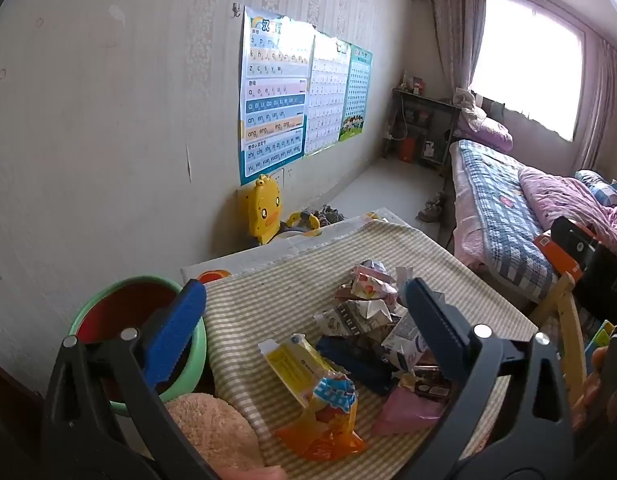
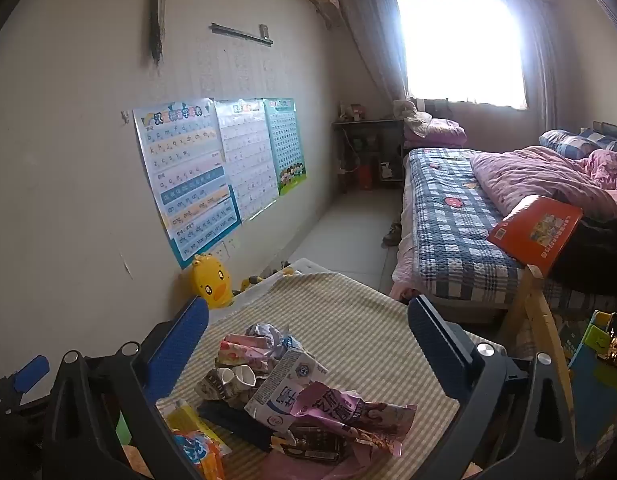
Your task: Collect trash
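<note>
A pile of trash lies on the striped tablecloth [image 1: 268, 280]: a yellow-orange snack wrapper [image 1: 320, 408], a pink wrapper [image 1: 404, 408], a white milk carton [image 1: 406, 346] and crumpled paper [image 1: 368, 284]. My left gripper [image 1: 304, 285] hovers open over the pile, holding nothing. To its left, a green bin with a red liner [image 1: 120, 312] stands beside the table. In the right wrist view, my right gripper [image 2: 308, 304] is also open and empty above the milk carton [image 2: 284, 384], a purple wrapper [image 2: 348, 412] and pink wrappers [image 2: 244, 348]. The left gripper's blue pad [image 2: 28, 374] shows at the lower left.
A peach plush item [image 1: 216, 428] lies at the table's near-left corner. A yellow duck toy [image 2: 208, 284] leans against the postered wall beyond the table. On the right are a bed [image 2: 448, 220], an orange box [image 2: 536, 232] and a wooden frame [image 2: 536, 308].
</note>
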### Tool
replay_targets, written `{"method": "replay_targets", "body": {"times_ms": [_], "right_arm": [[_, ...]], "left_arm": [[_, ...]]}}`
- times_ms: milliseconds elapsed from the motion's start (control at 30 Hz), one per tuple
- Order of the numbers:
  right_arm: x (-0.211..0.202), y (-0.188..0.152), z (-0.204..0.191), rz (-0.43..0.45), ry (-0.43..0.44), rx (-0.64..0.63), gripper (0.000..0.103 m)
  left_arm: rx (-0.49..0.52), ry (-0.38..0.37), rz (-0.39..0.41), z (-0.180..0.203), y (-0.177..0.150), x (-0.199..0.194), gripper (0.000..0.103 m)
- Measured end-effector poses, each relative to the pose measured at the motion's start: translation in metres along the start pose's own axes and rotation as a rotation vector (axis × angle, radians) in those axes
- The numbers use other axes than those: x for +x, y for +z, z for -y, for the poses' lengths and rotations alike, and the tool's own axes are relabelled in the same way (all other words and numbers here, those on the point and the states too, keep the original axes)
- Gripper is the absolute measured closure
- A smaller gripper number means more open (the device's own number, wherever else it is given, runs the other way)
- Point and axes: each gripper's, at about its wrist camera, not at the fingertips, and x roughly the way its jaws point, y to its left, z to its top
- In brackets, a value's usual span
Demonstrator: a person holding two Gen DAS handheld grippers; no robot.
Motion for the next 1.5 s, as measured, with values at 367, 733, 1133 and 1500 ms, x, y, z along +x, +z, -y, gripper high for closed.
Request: {"method": "replay_targets", "body": {"times_ms": [367, 733, 1133, 1500], "right_arm": [[0.008, -0.008, 0.010, -0.013, 0.003, 0.010, 0.008], [0.009, -0.011, 0.006, -0.033, -0.005, 0.002, 0.008], [0.011, -0.013, 0.005, -0.042, -0.007, 0.002, 0.008], [0.011, -0.013, 0.005, -0.048, -0.007, 0.000, 0.008]], "left_arm": [[0.010, 0.011, -0.010, 0.003, -0.005, 0.000, 0.005], [0.011, 0.014, -0.033, 0.000, -0.005, 0.010, 0.005], [0.010, 0.015, -0.037, 0.001, -0.007, 0.011, 0.005], [0.009, 0.017, -0.038, 0.000, -0.007, 0.011, 0.005]]}}
